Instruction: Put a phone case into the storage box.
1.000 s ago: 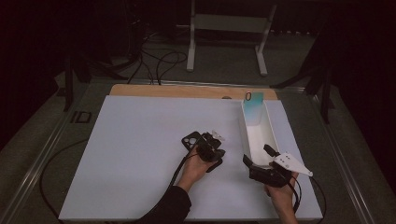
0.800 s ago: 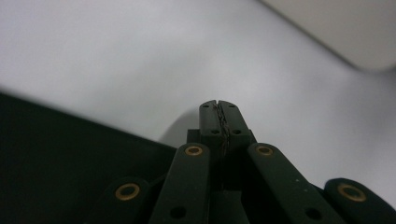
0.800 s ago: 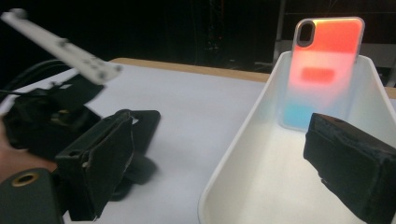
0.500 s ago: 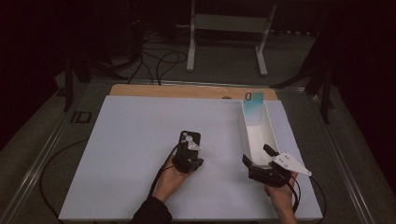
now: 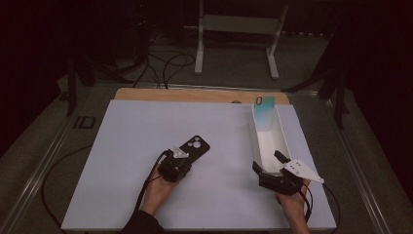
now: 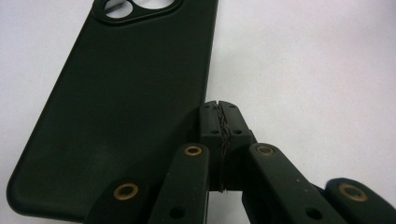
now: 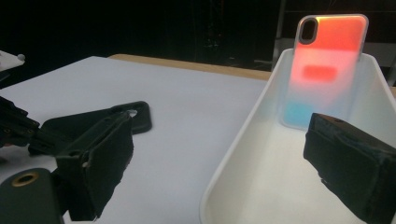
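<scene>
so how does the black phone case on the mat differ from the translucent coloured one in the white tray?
The matte black phone case lies flat on the white mat; the translucent coloured phone case stands upright, leaning on the far wall of the white plastic tray. The black one is opaque and single-toned, the other banded with colour. The black one has a wide multi-lens cutout, the other a narrow oval one. Both are empty phone cases.

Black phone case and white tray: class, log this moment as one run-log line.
left gripper: shut, empty, beside black phone case | right gripper: open at white tray | coloured phone case: upright in tray
</scene>
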Motion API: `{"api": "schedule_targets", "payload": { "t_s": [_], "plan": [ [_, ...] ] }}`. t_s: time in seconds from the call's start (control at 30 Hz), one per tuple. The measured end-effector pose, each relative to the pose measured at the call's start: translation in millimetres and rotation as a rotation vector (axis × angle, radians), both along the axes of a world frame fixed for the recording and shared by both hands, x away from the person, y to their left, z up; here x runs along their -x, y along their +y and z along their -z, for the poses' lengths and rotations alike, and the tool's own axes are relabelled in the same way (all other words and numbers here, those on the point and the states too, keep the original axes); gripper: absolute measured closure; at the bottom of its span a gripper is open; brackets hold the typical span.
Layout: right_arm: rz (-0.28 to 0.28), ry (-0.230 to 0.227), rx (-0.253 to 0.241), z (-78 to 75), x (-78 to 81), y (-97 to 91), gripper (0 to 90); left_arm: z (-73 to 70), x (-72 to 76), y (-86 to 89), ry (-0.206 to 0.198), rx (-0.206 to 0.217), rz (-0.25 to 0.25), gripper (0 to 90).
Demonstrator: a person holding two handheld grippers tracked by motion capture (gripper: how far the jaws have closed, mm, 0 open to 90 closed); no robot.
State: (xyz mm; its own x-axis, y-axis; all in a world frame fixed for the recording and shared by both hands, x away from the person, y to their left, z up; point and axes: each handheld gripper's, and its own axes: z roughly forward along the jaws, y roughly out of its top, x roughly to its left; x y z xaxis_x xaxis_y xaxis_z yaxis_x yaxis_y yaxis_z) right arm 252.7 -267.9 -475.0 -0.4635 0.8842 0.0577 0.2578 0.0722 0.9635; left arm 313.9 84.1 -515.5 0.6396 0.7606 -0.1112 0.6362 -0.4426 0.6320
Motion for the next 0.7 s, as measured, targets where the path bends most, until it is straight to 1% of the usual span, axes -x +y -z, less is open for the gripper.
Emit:
{"api": "schedule_targets", "payload": {
  "t_s": [0.07, 0.1, 0.13, 0.2, 0.23, 0.27, 0.3, 0.33, 0.4, 0.43, 0.5, 0.57, 0.6, 0.63, 0.67, 0.7],
  "plan": [
    [-0.002, 0.001, 0.0, 0.0, -0.2, 0.0, 8.2, -0.2, 0.2, 0.0, -0.002, 0.003, -0.001, 88.3],
    [-0.002, 0.002, 0.003, 0.0, -0.3, -0.1, 8.2, -2.7, 2.2, 0.6, -0.02, 0.031, 0.008, 88.3],
    [-0.005, 0.003, 0.007, -0.1, -0.4, -0.6, 8.2, -5.7, 4.2, 1.2, -0.039, 0.058, 0.017, 85.5],
    [-0.013, 0.008, 0.005, -0.1, -1.0, -1.6, 8.8, -12.8, 8.0, 3.5, -0.083, 0.081, 0.018, 82.1],
    [-0.014, 0.01, 0.003, 0.0, -1.3, -1.9, 8.8, -19.5, 11.0, 8.1, -0.116, 0.11, 0.017, 80.9],
    [-0.024, 0.016, 0.0, 0.1, -2.1, -2.7, 9.6, -24.3, 13.7, 12.4, -0.149, 0.126, 0.011, 77.5],
    [-0.033, 0.016, -0.002, 0.1, -2.4, -3.3, 10.4, -29.3, 16.4, 17.6, -0.179, 0.14, 0.002, 73.2],
    [-0.037, 0.017, -0.003, -0.2, -2.4, -3.4, 10.4, -34.2, 18.9, 23.9, -0.202, 0.162, -0.002, 68.4],
    [-0.038, 0.012, -0.003, -0.9, -2.2, -3.4, 10.4, -43.6, 25.3, 38.1, -0.261, 0.197, -0.035, 61.8],
    [-0.035, 0.009, -0.004, -1.3, -2.3, -3.4, 10.4, -47.8, 28.1, 45.8, -0.28, 0.215, -0.043, 58.9],
    [-0.015, -0.01, 0.001, -2.4, -1.9, -4.1, 10.2, -55.1, 34.5, 60.6, -0.325, 0.225, -0.063, 55.0],
    [-0.012, -0.018, 0.002, -3.6, -1.5, -4.5, 9.9, -60.4, 41.1, 75.1, -0.358, 0.228, -0.097, 43.0],
    [-0.01, -0.021, 0.005, -4.2, -1.2, -4.7, 9.7, -61.9, 44.7, 82.3, -0.376, 0.231, -0.105, 41.3],
    [-0.008, -0.026, 0.006, -4.4, -1.0, -4.7, 9.5, -62.9, 48.3, 89.1, -0.394, 0.229, -0.119, 37.6],
    [-0.008, -0.024, 0.005, -4.7, -0.8, -4.3, 9.0, -63.1, 51.8, 95.6, -0.406, 0.227, -0.139, 32.3],
    [0.003, -0.021, 0.013, -5.3, -0.2, -3.7, 7.9, -62.5, 55.0, 102.4, -0.411, 0.233, -0.153, 27.7]
  ]
}}
